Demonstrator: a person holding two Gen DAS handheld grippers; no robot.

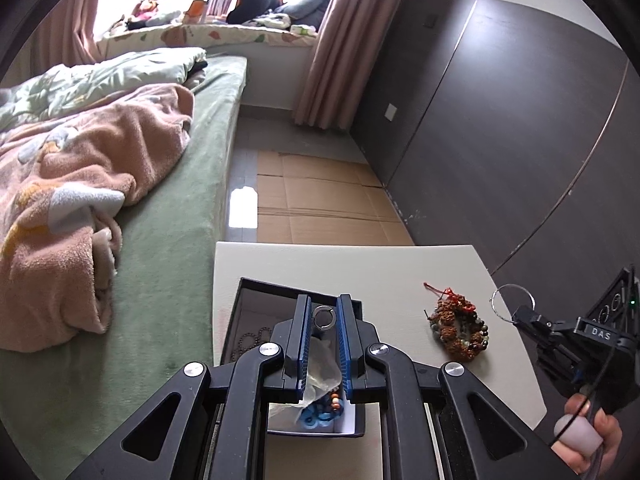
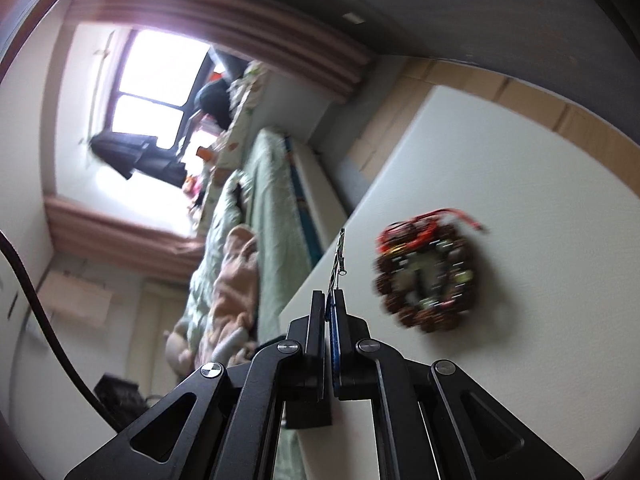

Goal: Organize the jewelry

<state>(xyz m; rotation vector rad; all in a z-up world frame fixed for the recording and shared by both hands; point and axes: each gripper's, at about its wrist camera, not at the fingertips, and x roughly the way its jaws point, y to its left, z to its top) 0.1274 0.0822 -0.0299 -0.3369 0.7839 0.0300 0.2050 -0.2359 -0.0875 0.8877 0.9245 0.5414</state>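
Observation:
A black jewelry box stands on the white table. My left gripper hovers over the box, jaws slightly apart, with a small silver ring between the fingers; I cannot tell whether it is gripped. Below it lie a clear bag and blue beads. My right gripper is shut on a thin silver hoop, seen edge-on in the right wrist view. A pile of brown bead bracelets with red cord lies on the table, blurred in the right wrist view.
A bed with a green sheet and pink blanket lies left of the table. Cardboard covers the floor beyond. A dark wardrobe stands to the right.

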